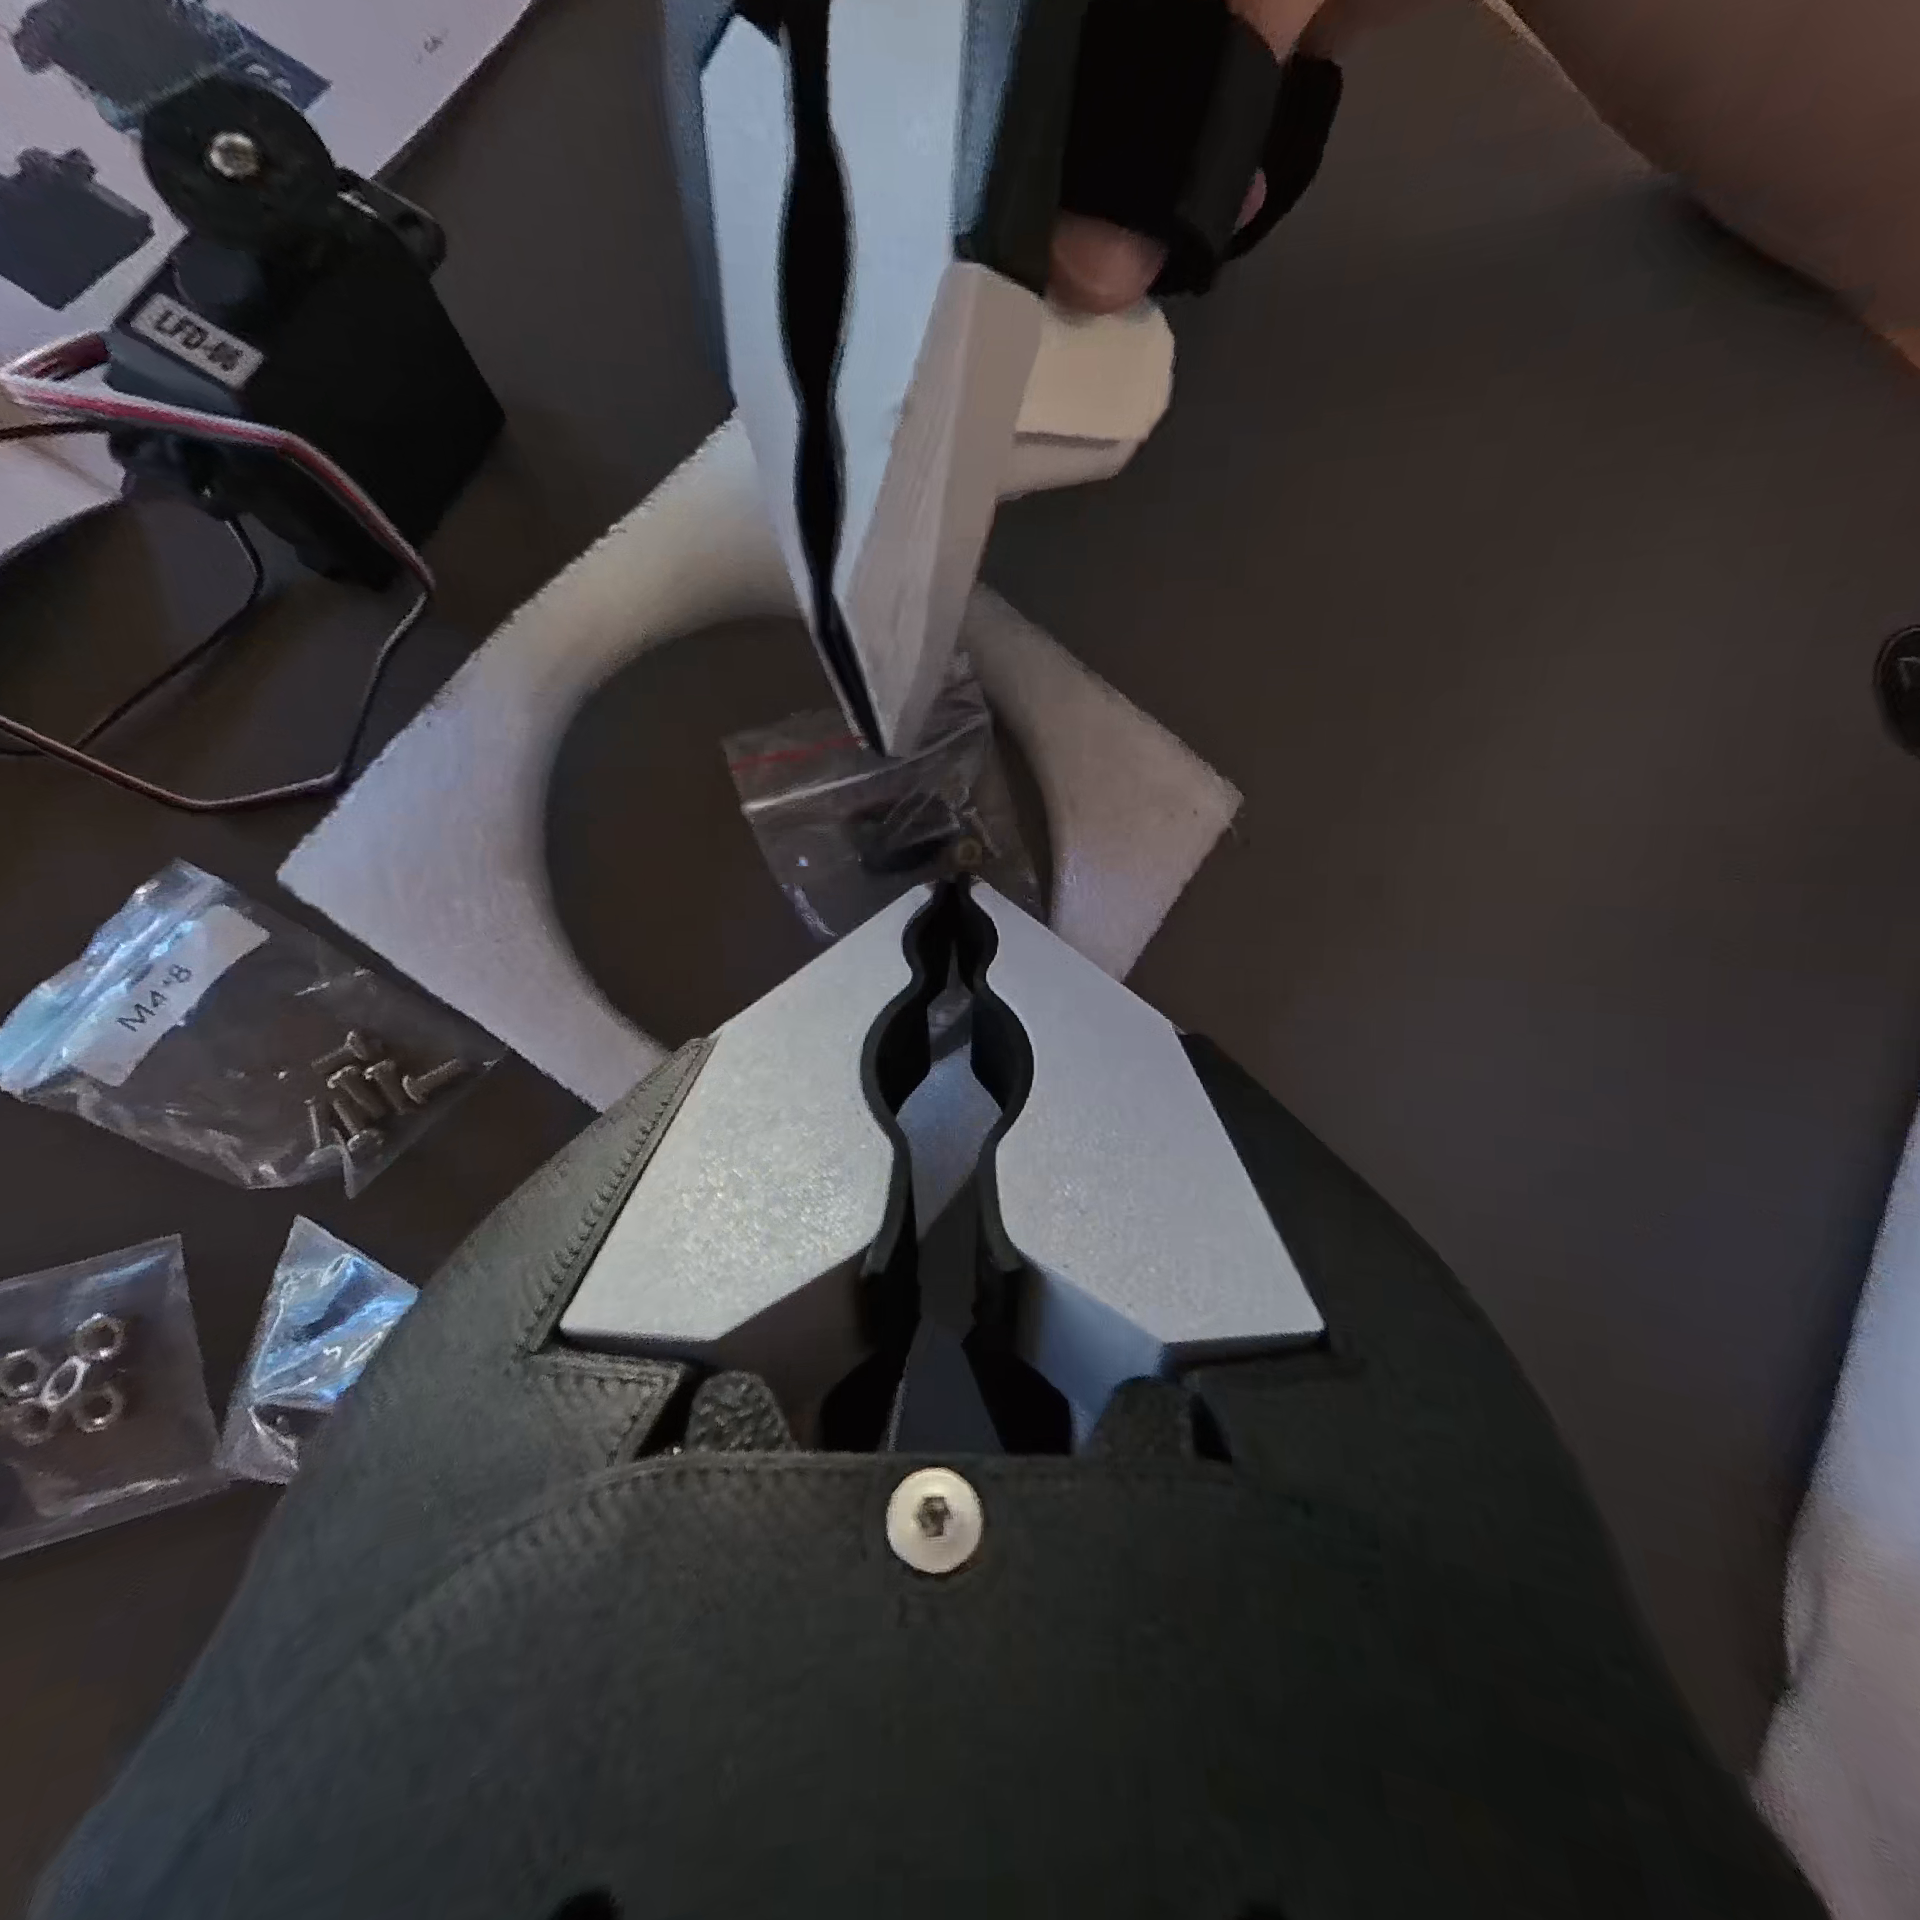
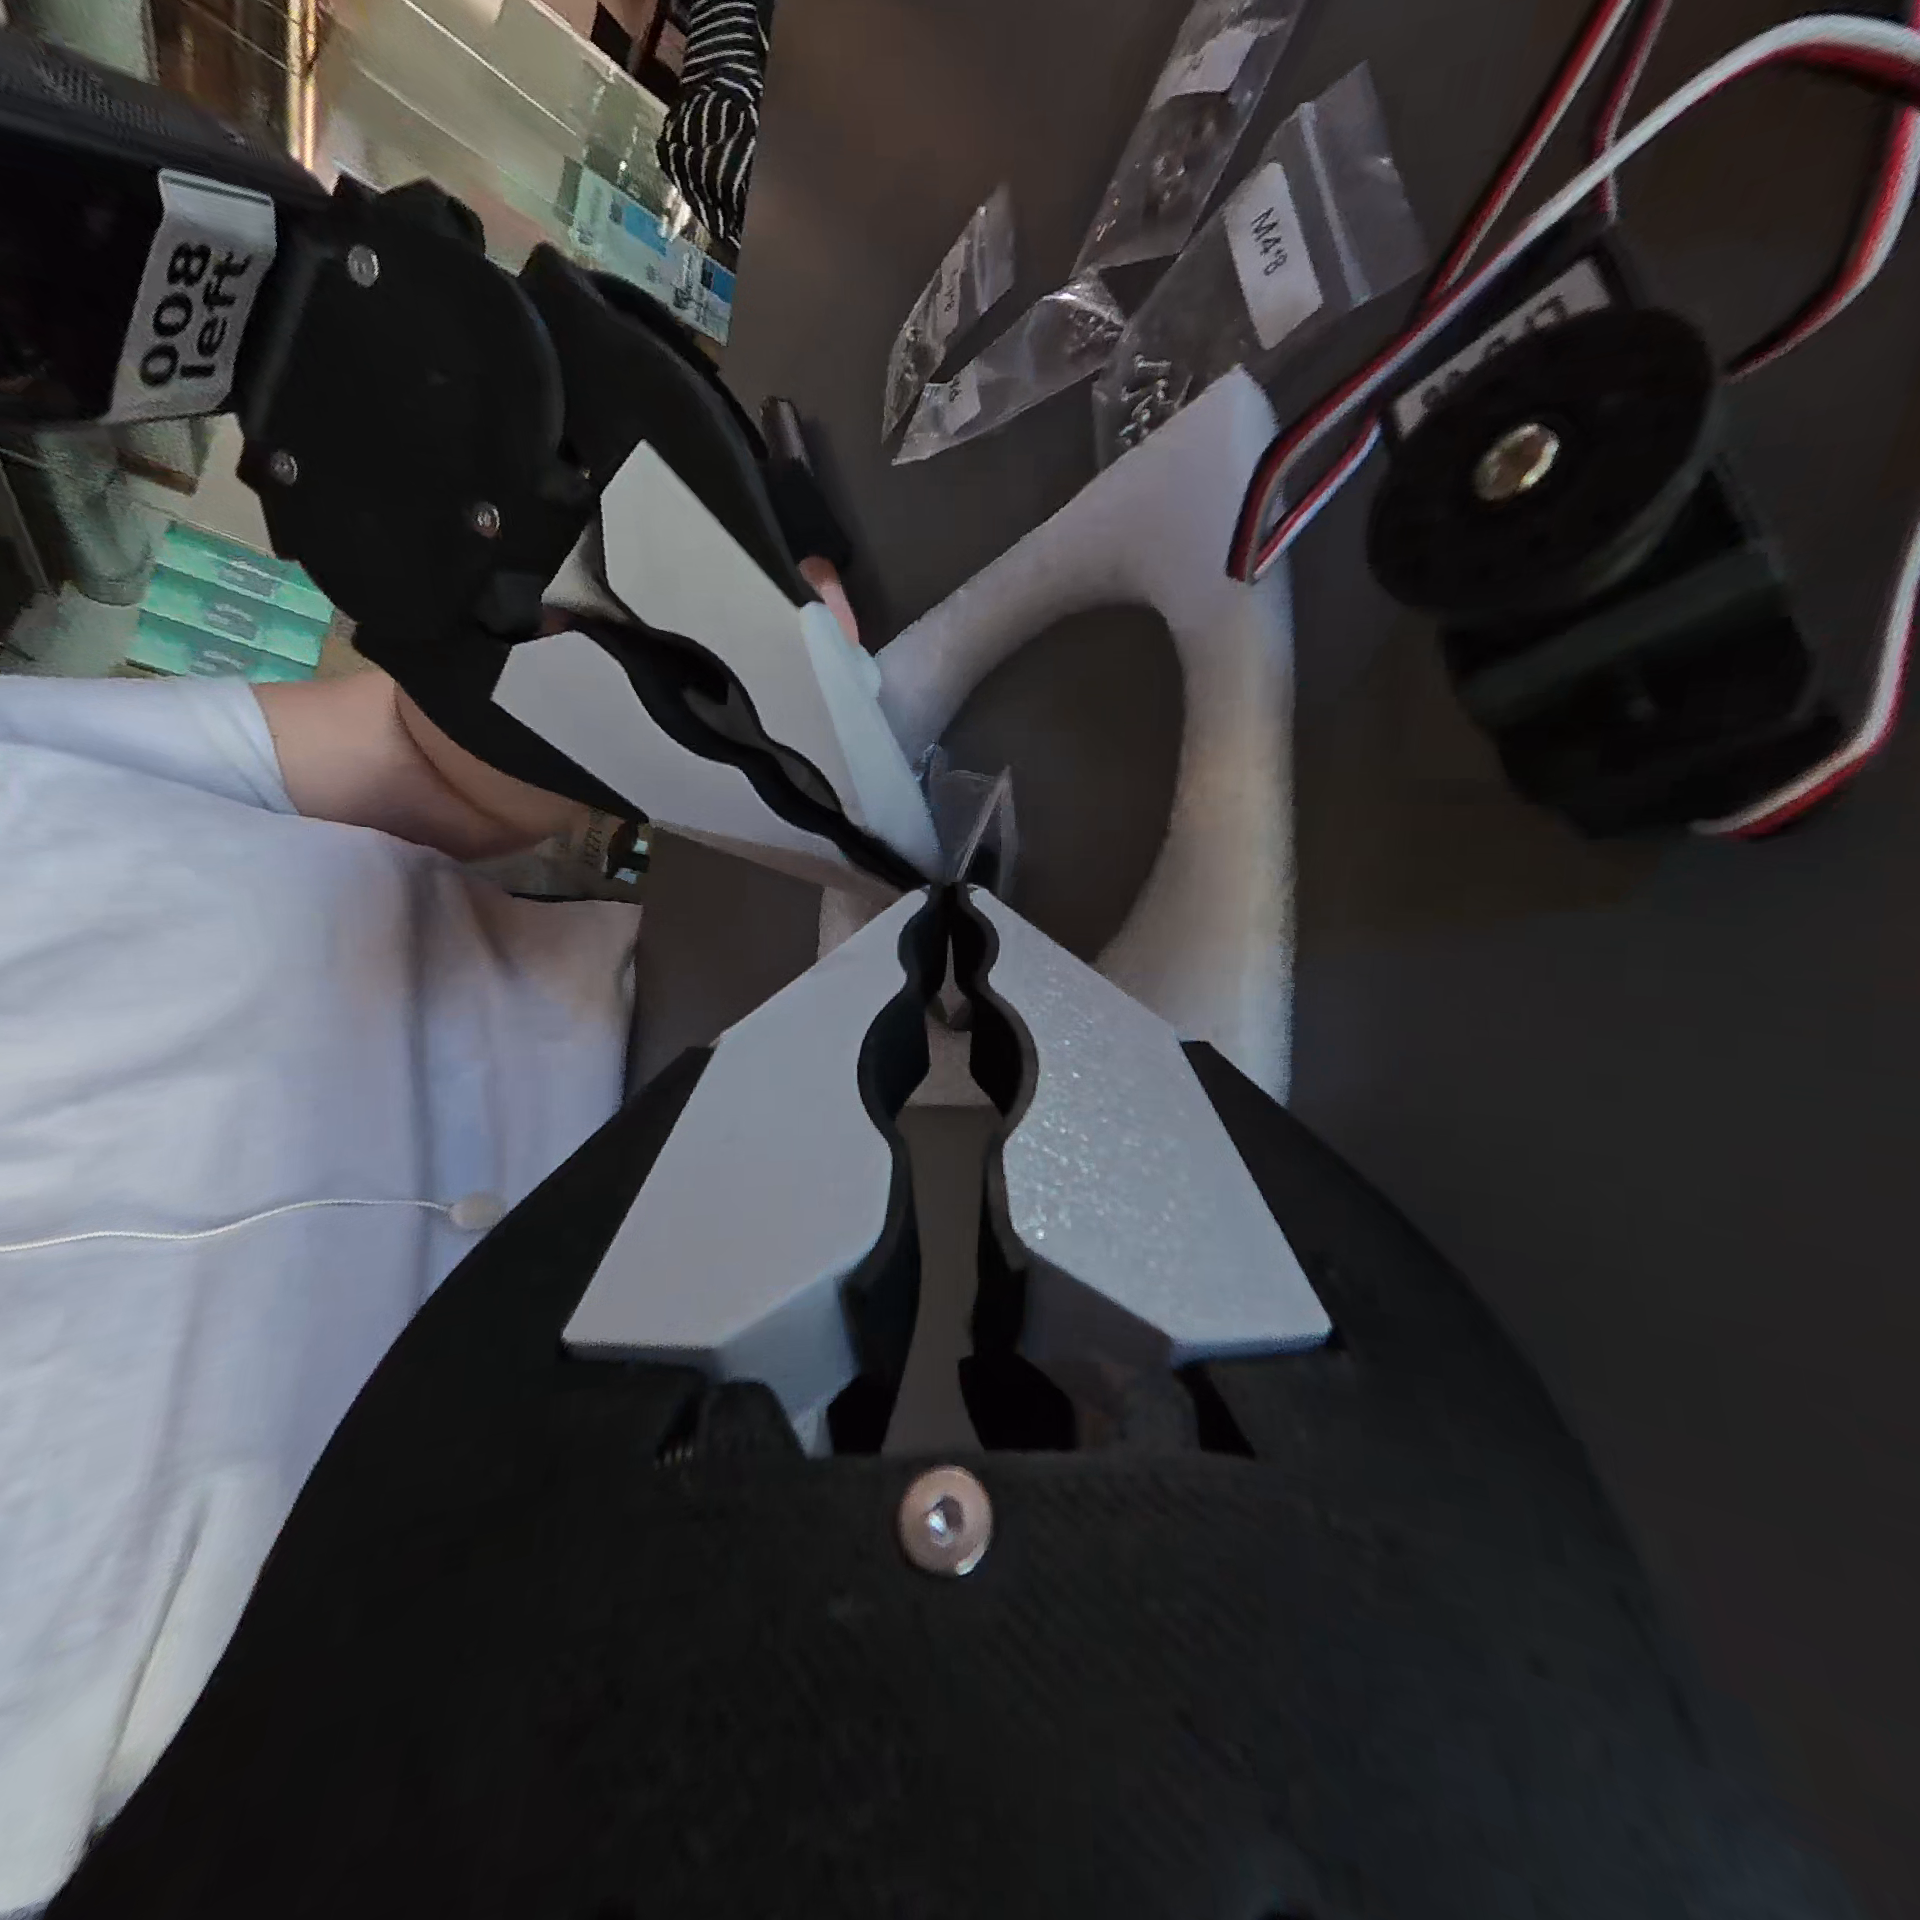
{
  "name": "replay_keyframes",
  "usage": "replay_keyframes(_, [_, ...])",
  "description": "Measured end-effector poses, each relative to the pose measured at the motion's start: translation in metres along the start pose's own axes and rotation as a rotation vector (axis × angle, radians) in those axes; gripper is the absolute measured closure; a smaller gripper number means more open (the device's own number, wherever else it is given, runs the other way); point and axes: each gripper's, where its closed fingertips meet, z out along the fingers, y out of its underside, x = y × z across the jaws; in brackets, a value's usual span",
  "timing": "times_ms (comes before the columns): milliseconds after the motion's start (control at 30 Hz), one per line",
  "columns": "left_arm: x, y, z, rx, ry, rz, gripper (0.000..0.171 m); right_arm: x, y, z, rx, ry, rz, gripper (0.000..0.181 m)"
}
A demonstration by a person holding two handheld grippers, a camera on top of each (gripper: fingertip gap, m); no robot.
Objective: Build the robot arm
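A small clear plastic bag (image 1: 831, 795) with dark parts inside hangs over the round hole of a white foam piece (image 1: 447, 831). My left gripper (image 1: 951, 891) is shut, with its tips pinching the bag's near edge. My right gripper (image 1: 871, 743) comes down from the top and is shut on the bag's far edge, by a red strip. In the right wrist view, my right gripper (image 2: 951, 891) and left gripper (image 2: 920, 873) meet tip to tip at the bag (image 2: 971, 810), above the foam piece (image 2: 1247, 644).
A black servo (image 1: 312, 343) with a red, white and black cable stands at the far left on the dark table; it also shows in the right wrist view (image 2: 1558, 520). Bags of screws (image 1: 239, 1029) and nuts (image 1: 73, 1382) lie at the left. A person in white is close by. My two grippers' fingertips are within a few centimetres of each other.
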Motion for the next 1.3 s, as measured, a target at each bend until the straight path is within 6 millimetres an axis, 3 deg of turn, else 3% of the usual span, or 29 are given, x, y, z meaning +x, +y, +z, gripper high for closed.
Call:
replay_keyframes(300, [-0.013, -0.004, 0.002, -0.005, -0.061, 0.005, 0.171, 0.0, 0.001, 0.002, -0.017, 0.015, -0.034, 0.181])
replay_keyframes(667, [-0.011, -0.007, 0.005, 0.025, -0.111, 0.083, 0.171, 0.004, 0.006, 0.008, -0.102, 0.248, -0.543, 0.152])
replay_keyframes(933, [-0.011, -0.007, 0.006, 0.032, -0.115, 0.089, 0.171, 0.0, 0.003, 0.009, -0.112, 0.172, -0.504, 0.141])
replay_keyframes(1233, [-0.014, -0.008, 0.006, 0.053, -0.176, 0.093, 0.171, -0.003, 0.012, 0.008, -0.168, 0.194, -0.497, 0.146])
replay_keyframes(1300, [-0.015, -0.009, 0.006, 0.053, -0.189, 0.101, 0.171, -0.004, 0.017, 0.006, -0.196, 0.198, -0.489, 0.155])
